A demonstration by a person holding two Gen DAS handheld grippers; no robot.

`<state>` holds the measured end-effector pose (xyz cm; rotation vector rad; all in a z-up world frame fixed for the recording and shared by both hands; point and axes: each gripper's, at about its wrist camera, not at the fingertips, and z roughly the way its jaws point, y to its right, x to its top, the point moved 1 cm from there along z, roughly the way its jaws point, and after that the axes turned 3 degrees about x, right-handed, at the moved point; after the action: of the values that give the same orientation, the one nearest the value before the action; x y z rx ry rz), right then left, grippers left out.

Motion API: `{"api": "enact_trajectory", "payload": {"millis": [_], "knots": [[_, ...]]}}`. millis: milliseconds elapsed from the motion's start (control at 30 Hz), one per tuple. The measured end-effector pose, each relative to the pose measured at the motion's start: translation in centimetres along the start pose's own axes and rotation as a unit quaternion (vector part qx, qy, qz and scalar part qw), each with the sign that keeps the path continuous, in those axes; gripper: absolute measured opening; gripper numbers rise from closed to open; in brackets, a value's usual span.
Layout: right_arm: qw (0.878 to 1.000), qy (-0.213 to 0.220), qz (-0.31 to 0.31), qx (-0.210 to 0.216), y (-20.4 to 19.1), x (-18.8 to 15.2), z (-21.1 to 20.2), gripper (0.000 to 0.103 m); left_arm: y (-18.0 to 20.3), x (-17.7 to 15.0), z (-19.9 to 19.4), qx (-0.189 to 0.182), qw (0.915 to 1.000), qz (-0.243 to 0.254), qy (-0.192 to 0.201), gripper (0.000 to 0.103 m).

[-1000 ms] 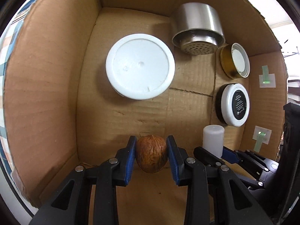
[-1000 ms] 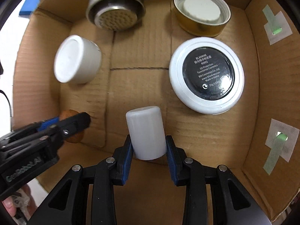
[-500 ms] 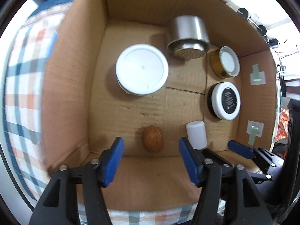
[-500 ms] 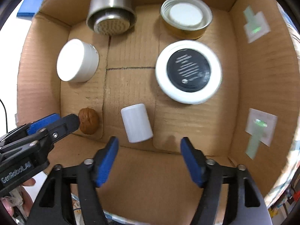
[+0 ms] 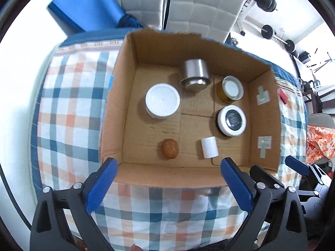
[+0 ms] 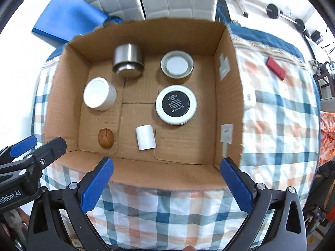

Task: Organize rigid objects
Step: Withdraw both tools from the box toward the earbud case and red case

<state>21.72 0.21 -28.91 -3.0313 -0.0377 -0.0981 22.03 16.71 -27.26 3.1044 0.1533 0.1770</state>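
An open cardboard box point(image 5: 117, 96) point(image 6: 228, 96) sits on a checked cloth. Inside lie a brown walnut point(image 5: 170, 148) point(image 6: 106, 137), a small white cylinder point(image 5: 209, 147) point(image 6: 146, 137), a white round jar point(image 5: 162, 100) point(image 6: 99, 93), a steel cup point(image 5: 195, 74) point(image 6: 127, 60), a gold tin point(image 5: 231, 88) point(image 6: 177, 65) and a black-and-white compact point(image 5: 231, 120) point(image 6: 175, 104). My left gripper point(image 5: 168, 186) is open and empty above the box's near wall. My right gripper point(image 6: 166, 186) is open and empty, also above the near wall.
A red block point(image 6: 276, 68) point(image 5: 282, 95) and a white object point(image 6: 249, 99) lie on the cloth right of the box. A blue bag point(image 5: 88, 6) point(image 6: 67, 16) and a padded white chair back stand behind. Orange fabric point(image 5: 320, 142) is at the right.
Both grippers opened, letting go of the walnut and the white cylinder inside the box, then rose and pulled back out of the box toward its near side.
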Motion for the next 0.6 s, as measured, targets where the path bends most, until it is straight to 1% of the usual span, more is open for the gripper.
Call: {"api": "enact_trajectory", "payload": {"millis": [67,133,267,400,600], "knots": [[1.000,0.019,-0.006,-0.008,-0.4,-0.5,-1.5,0.103,0.3,-0.5,-1.7,0.009,0.9997,0.006,0.020,0.101],[0.999,0.040,-0.010,-0.011,-0.5,-1.0,-3.5,0.103,0.7,-0.8,-3.0,0.011,0.9992,0.005,0.038,0.101],[0.998,0.063,-0.012,-0.004,-0.6,-1.8,-6.9,0.103,1.1,-1.5,-6.2,0.007,0.9980,0.007,0.063,0.101],[0.997,0.076,-0.012,0.009,-0.3,-2.6,-9.3,0.103,2.0,-2.3,-9.0,0.007,0.9961,0.017,0.087,0.101],[0.995,0.090,-0.014,0.027,0.3,-3.7,-11.6,0.103,3.1,-3.3,-11.0,0.010,0.9945,0.020,0.102,0.101]]}}
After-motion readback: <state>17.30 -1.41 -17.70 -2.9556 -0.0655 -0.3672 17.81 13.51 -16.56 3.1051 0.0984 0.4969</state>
